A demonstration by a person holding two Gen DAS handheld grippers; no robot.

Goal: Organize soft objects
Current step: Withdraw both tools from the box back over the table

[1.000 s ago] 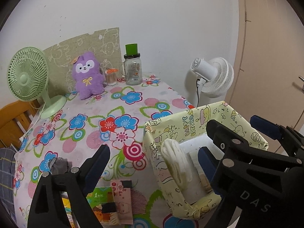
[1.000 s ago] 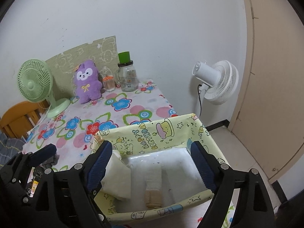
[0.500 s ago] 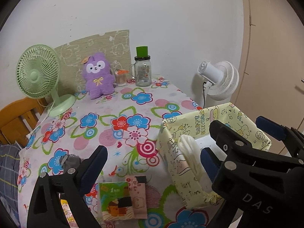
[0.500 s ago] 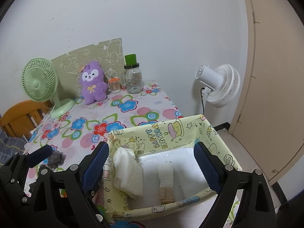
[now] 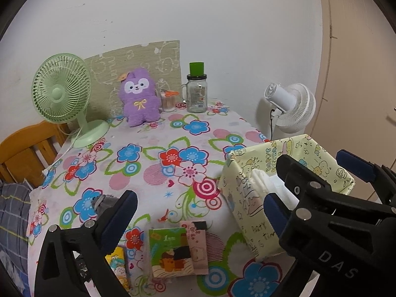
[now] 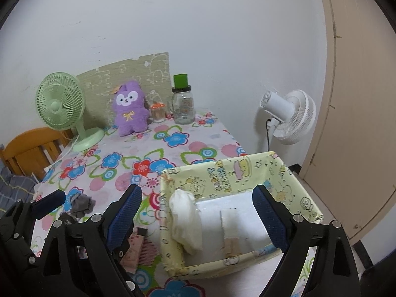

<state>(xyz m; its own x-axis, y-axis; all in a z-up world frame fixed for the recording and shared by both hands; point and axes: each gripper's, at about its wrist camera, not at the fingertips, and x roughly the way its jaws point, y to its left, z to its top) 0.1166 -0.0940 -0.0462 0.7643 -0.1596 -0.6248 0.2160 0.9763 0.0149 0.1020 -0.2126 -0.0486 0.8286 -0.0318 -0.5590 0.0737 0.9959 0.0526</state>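
The white cloth [image 6: 184, 219] lies bunched in the left end of the yellow box [image 6: 230, 177], between the right tongs [image 6: 196, 211], whose jaws gape empty. The left tongs [image 5: 198, 211] have just been opening, nothing between them, over packets [image 5: 177, 250] on the desk [image 5: 158, 153]. A grey rag [image 6: 81, 204] lies nearby; a purple plush [image 5: 138, 97] sits at the back.

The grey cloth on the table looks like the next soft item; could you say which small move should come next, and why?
Probably ease the left gripper, open and empty, toward the grey cloth beside its left finger; a white cloth already lies in the yellow box.
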